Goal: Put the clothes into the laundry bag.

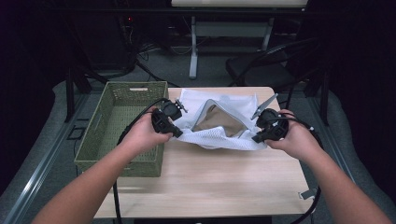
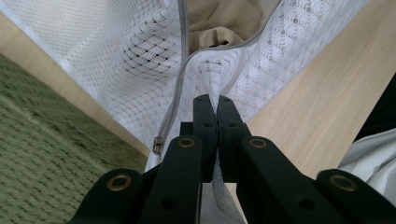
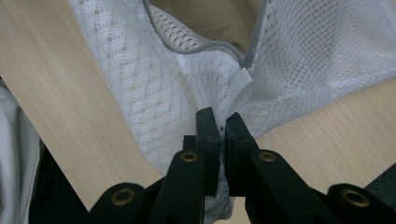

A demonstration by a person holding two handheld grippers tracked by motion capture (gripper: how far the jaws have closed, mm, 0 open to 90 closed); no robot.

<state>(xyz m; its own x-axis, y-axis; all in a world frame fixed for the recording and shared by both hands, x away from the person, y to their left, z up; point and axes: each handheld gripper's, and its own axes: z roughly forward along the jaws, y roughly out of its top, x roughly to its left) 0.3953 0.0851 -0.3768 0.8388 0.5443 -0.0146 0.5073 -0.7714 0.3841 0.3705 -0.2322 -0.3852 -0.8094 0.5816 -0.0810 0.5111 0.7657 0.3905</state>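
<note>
1. Worktop (image 1: 210, 182): pale wood-grain surface, rectangular, lit brighter than its surroundings.
2. Floor (image 1: 60, 140): grey covering around the worktop, with a darker strip running along the left side.
3. Second table (image 1: 233, 3): far back, pale top edge, white metal legs (image 1: 193, 46) and crossbar.
4. Chair (image 1: 261, 67): dark, folding type, behind the worktop's far right corner.
5. Cables (image 1: 154, 49): loose black runs on the floor at the back.
6. Surround: far edges of the room dark, detail unreadable.
</note>
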